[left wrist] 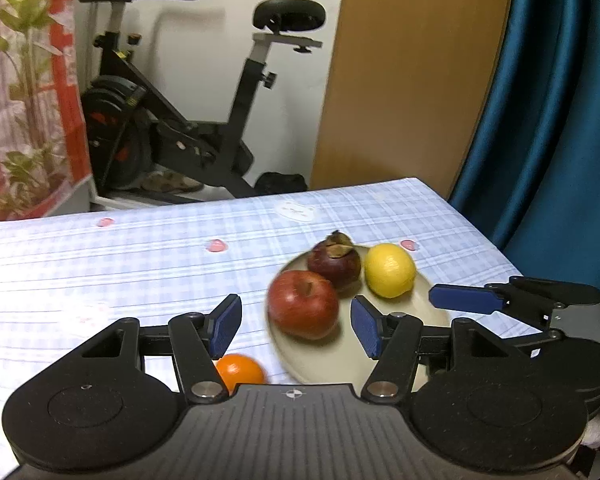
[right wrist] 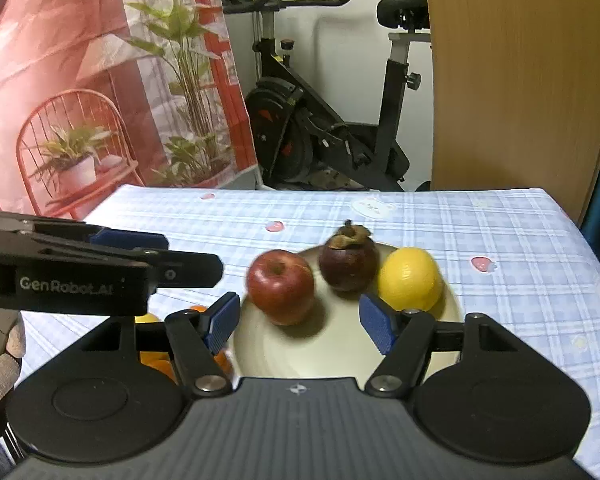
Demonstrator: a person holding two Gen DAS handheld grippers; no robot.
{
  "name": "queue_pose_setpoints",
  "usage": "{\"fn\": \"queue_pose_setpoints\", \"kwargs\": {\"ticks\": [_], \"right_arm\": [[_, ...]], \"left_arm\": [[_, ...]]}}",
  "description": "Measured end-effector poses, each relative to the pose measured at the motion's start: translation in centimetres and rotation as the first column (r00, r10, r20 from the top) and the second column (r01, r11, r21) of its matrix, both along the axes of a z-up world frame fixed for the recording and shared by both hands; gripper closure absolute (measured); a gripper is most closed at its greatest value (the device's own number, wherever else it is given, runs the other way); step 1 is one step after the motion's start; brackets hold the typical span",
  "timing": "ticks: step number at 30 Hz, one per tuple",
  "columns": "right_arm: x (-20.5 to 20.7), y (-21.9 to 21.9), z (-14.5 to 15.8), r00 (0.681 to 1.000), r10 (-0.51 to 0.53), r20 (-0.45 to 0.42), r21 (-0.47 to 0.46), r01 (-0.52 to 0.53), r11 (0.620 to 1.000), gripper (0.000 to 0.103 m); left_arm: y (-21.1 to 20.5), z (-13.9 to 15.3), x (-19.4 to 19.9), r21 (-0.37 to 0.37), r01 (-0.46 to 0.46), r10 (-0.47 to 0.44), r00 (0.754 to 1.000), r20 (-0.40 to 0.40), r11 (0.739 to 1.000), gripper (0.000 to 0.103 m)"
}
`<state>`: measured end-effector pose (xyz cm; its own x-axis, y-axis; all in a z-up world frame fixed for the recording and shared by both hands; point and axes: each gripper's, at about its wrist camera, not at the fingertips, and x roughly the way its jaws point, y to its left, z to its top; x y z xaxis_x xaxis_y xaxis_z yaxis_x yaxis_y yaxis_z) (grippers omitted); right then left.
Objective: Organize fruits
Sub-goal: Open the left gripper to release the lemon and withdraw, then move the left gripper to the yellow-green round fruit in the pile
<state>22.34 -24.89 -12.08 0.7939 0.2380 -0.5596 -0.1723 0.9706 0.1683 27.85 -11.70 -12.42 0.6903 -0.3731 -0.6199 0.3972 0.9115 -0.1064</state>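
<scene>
Plate (right wrist: 450,308) on checked surface (left wrist: 120,264) — holds apple (right wrist: 281,286), mangosteen (right wrist: 349,262), lemon (right wrist: 410,278). Orange (left wrist: 240,370) off the plate, on the cloth just left of it. Left tongs (left wrist: 294,326) — released, nothing between them. Right tongs (right wrist: 300,320) — released, empty, above the plate's near rim.
</scene>
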Motion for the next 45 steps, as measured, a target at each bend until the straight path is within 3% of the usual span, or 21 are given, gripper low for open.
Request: {"fn": "queue_pose_setpoints", "kwargs": {"ticks": [19,45], "right_arm": [[-4.8,4.1,1.0,0.999,-0.001,0.053,0.06,-0.002,0.998,0.034],[-8.9,4.8,-2.4,0.999,0.033,0.008,0.039,-0.034,0.999,0.034]], "left_arm": [[6.9,2.3,-6.0,-0.051,-0.129,0.132,0.99,0.047,0.99,0.04],[12.7,-1.7,-10.6,-0.091,-0.226,0.227,0.974,0.0,0.97,0.041]]}}
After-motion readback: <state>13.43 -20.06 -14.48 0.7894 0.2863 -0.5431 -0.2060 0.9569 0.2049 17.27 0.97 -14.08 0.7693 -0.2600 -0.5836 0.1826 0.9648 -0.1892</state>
